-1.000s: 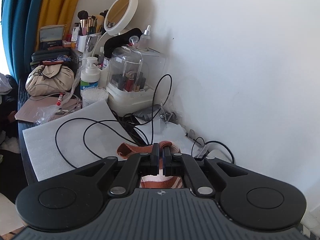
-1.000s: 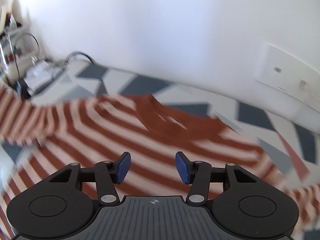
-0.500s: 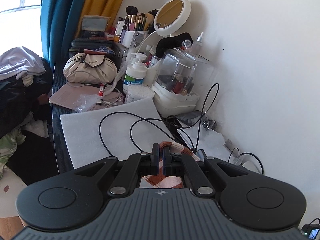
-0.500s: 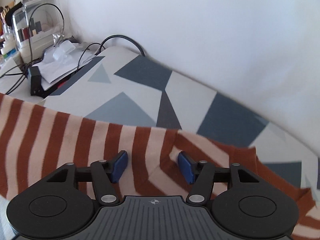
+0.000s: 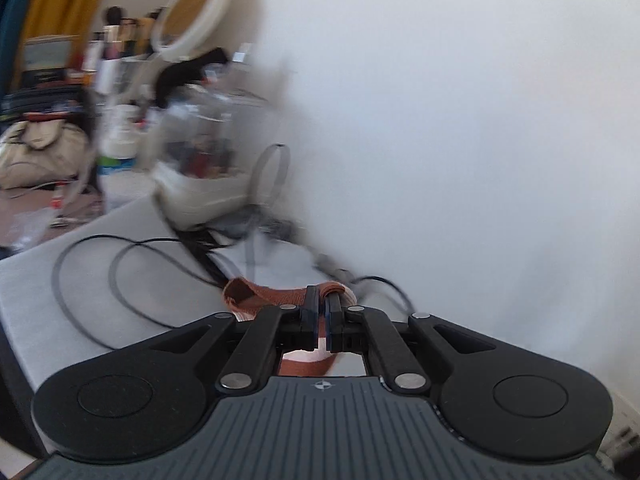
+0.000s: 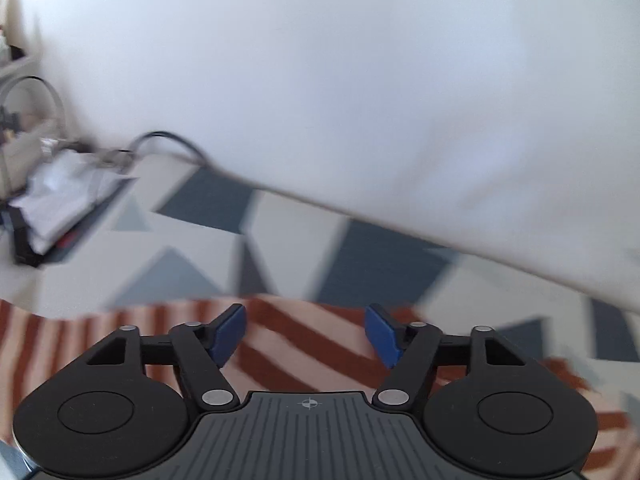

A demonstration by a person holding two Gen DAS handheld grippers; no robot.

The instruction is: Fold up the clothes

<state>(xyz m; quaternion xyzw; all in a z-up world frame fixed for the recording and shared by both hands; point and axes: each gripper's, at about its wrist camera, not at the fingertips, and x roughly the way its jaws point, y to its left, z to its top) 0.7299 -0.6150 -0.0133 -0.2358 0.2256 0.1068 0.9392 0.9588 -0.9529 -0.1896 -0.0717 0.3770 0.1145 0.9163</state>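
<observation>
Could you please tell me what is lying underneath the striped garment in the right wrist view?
The striped garment lies on a cover with grey and blue triangles. Whatever is beneath the cloth itself is hidden.

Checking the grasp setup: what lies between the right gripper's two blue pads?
In the right wrist view, only the striped garment shows between the opening right gripper pads, which do not press it.

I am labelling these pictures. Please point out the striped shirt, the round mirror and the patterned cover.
striped shirt [image 6: 304, 344]: right wrist view, on the stripes between the blue pads.
round mirror [image 5: 191, 18]: left wrist view, on its tan face.
patterned cover [image 6: 384, 264]: right wrist view, on a dark blue patch.
</observation>
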